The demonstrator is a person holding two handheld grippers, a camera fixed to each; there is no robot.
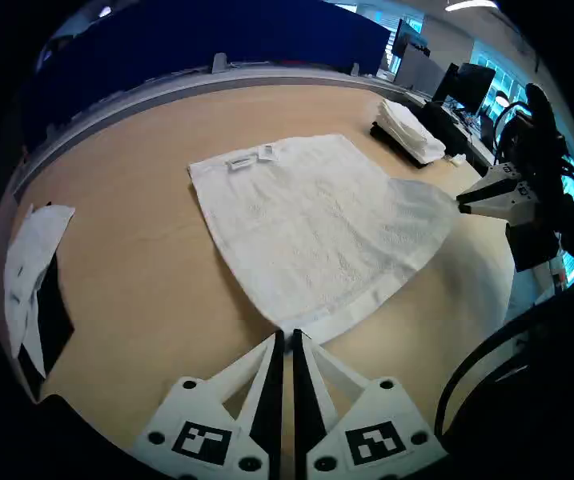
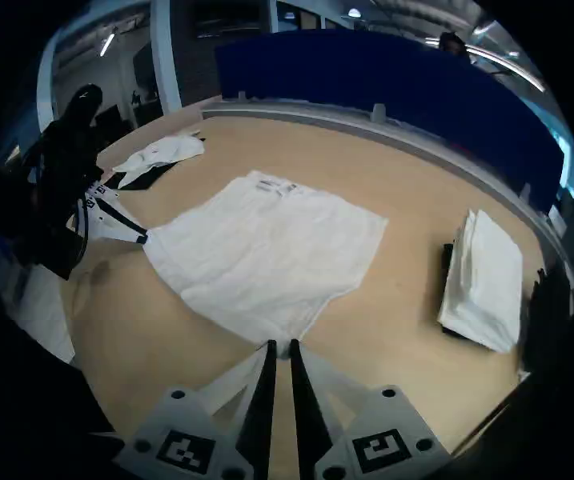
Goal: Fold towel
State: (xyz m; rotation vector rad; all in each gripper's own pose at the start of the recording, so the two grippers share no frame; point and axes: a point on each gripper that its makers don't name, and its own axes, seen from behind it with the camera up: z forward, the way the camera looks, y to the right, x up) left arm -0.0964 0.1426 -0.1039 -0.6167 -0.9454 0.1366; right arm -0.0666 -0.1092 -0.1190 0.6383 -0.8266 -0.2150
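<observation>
Your left gripper (image 1: 287, 340) has its jaws down to a thin slit and is pinching the near corner of the white terry towel (image 1: 311, 224). The towel lies spread mid-way across the light wooden table (image 1: 142, 264). Your right gripper (image 2: 282, 344) is just as narrow and nips the adjacent corner, which looks slightly lifted. 2 small tags (image 1: 250, 158) sit at the towel's far edge. A stack of folded white towels (image 1: 407, 128) is well apart on 1 side, a crumpled white cloth (image 1: 30, 256) on the other, and a blue partition (image 1: 206, 40) runs behind.
</observation>
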